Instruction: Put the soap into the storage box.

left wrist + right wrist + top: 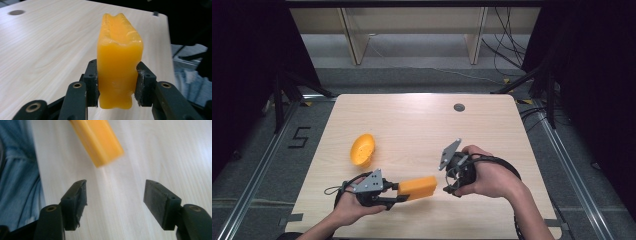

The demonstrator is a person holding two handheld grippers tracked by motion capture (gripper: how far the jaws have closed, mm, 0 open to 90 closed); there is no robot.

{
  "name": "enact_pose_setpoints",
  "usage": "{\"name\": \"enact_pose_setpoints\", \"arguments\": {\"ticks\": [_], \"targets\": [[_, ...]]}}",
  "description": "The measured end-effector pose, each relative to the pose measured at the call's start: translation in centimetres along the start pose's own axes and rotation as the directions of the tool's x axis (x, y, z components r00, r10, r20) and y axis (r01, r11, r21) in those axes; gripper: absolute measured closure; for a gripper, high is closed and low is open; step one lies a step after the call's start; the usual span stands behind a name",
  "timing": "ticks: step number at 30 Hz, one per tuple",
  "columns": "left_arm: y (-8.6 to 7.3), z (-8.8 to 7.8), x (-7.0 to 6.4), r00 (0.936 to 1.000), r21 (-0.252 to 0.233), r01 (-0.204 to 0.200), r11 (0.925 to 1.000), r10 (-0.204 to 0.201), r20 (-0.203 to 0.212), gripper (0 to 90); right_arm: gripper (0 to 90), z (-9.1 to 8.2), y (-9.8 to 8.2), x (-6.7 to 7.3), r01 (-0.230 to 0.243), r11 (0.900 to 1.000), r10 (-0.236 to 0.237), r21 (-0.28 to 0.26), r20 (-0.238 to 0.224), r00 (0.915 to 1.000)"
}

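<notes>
The left gripper [398, 194] is clamped on one end of a soft orange rectangular block [418, 187] — perhaps wax or sponge — and holds it level just above the near edge of the table, its free end pointing right. In the left gripper view the pads [91, 82] press the block's [119, 62] sides. That grip leaves most of its length exposed, probably so the other tool can work on it or take it. The right gripper [450, 188] sits just beside the block's free end, its jaws spread wide and empty; in the right gripper view the block [98, 141] lies ahead of the pads [161, 203], not between them. A rounded orange bowl-like shell [362, 149] rests tilted on its side on the table farther left, well apart from both tools.

The surface is a pale wood-grain tabletop [422, 120] with a small round cable port [459, 107] near its far edge. Around it lies grey floor with black cables [507, 50] — dark curtains at both sides, a light wooden frame beyond.
</notes>
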State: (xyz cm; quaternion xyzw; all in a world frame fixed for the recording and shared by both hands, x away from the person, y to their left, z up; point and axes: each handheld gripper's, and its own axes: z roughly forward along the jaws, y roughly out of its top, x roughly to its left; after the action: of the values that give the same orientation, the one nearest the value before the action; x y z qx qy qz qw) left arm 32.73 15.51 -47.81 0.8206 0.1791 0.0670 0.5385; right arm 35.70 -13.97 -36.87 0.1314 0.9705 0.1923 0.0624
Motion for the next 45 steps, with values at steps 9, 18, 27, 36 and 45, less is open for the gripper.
{"name": "enact_pose_setpoints", "arguments": {"ticks": [9, 18, 27, 36, 45], "targets": [[-0.7, -2.1, 0.2, 0.9905, -0.050, 0.068, 0.9965, -0.073, -0.116, 60.4, 43.8, 0.0, -4.7, -1.0, -0.290, 0.938, 0.316, -0.189, 0.129, 0.9399], [-0.9, -4.3, 0.7, 0.9696, -0.114, 0.109, 0.9876, -0.130, -0.207, 60.5, 43.4, 2.4, -9.0, -1.1, -0.416, 0.843, 0.488, -0.342, 0.159, 0.8579], [-0.8, -5.4, 1.2, 0.9156, -0.184, 0.125, 0.9749, -0.185, -0.357, 60.5, 44.1, 2.8, -10.8, -0.9, -0.447, 0.774, 0.565, -0.449, 0.172, 0.8070], [-0.7, -6.1, 1.9, 0.8615, -0.234, 0.166, 0.9581, -0.256, -0.438, 60.5, 43.5, 2.7, -12.2, -0.2, -0.497, 0.735, 0.614, -0.461, 0.140, 0.7769], [-0.5, -6.6, 2.4, 0.8113, -0.260, 0.167, 0.9512, -0.282, -0.512, 60.5, 43.9, 2.5, -13.0, 0.0, -0.483, 0.713, 0.627, -0.508, 0.154, 0.7638]]}}
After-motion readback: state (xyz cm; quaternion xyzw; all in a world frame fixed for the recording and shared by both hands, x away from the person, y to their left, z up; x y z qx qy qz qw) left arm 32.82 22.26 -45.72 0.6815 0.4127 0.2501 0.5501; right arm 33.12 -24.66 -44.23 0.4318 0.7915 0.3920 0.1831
